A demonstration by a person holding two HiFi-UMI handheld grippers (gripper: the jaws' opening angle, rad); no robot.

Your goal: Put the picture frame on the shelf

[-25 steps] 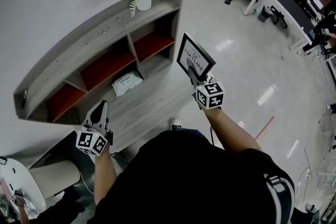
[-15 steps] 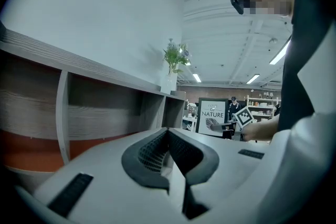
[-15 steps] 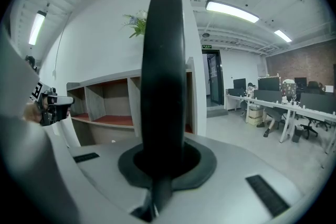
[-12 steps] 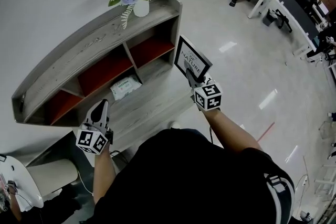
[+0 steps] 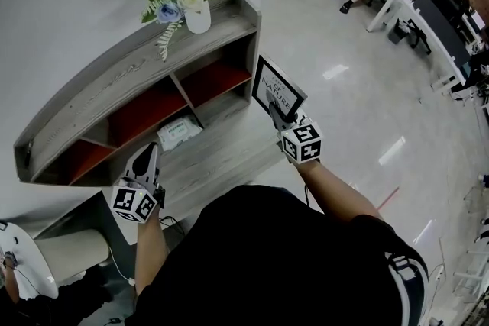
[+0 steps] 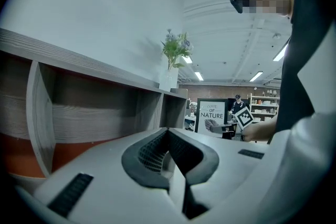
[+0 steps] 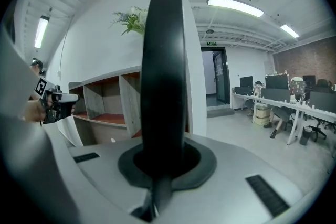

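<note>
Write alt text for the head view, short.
Seen from above, the right tongs grip a black picture frame by its lower edge, near the end of a grey wooden shelf. The left tongs, shut and empty, point toward the shelf; a vase of flowers stands on top.

I see bright, even office light from ceiling strips (image 7: 234, 5) at one o'clock, pale glare patches on the floor (image 5: 334, 72), heavy fisheye bending, dark vignetted corners, nearest foreground blurred.

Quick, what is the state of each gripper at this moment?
The left gripper is closed and empty.
The right gripper is closed on the picture frame.
</note>
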